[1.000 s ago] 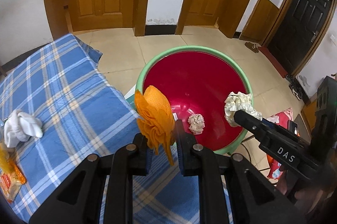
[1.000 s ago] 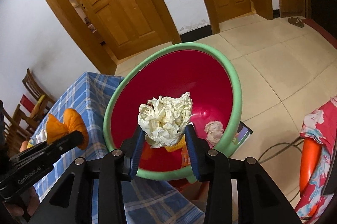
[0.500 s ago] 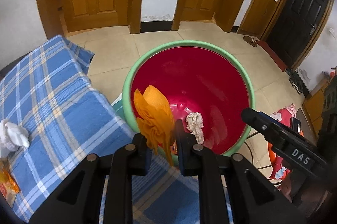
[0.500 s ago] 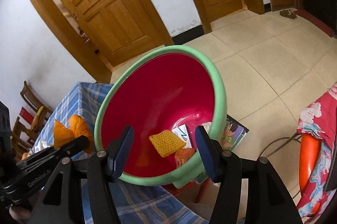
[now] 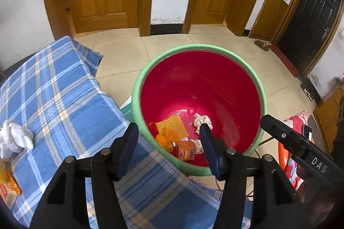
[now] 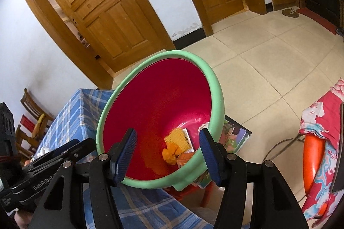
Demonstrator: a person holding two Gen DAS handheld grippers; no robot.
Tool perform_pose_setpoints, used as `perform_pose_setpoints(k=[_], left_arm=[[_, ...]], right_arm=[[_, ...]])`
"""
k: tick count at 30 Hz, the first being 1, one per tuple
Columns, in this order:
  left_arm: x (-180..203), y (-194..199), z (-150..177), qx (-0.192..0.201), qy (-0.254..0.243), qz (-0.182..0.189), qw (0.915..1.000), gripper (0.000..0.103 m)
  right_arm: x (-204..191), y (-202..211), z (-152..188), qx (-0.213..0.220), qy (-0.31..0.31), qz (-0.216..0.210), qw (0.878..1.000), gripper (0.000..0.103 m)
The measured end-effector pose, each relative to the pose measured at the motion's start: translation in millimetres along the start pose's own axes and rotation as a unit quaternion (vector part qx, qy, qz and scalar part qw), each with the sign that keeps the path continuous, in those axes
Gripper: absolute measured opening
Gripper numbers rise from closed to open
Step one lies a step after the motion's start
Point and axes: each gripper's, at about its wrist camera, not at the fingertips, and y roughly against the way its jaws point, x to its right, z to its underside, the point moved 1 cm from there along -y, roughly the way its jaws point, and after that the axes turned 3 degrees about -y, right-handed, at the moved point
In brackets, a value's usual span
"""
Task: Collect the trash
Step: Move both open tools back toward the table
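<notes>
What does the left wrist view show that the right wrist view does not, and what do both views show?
Only the left wrist view shows the white crumpled cloth on the blue checked tablecloth, the orange packet near the edge, and the crumpled paper balls in the bin. Only the right wrist view shows the wooden chairs and the picture book on the floor beside the bin. Both show the red bin with its green rim, the yellow mesh piece, the small orange box, and both grippers with open, empty jaws.
</notes>
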Motion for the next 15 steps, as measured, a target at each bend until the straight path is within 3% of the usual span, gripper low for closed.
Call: perform_pose_setpoints(k=[5,7,15], left_arm=[[-7,11,4,0.003,0.01,-0.01,0.9999,0.062],[-10,16,6,0.006,0.015,-0.013,0.9998,0.064],[-27,44,16,0.022,0.035,-0.03,0.9987,0.065]], right_arm=[[-4,4,2,-0.002,0.002,-0.003,1.0,0.063],[-7,5,3,-0.002,0.002,-0.002,1.0,0.072],[-23,17,9,0.001,0.013,-0.011,1.0,0.075]])
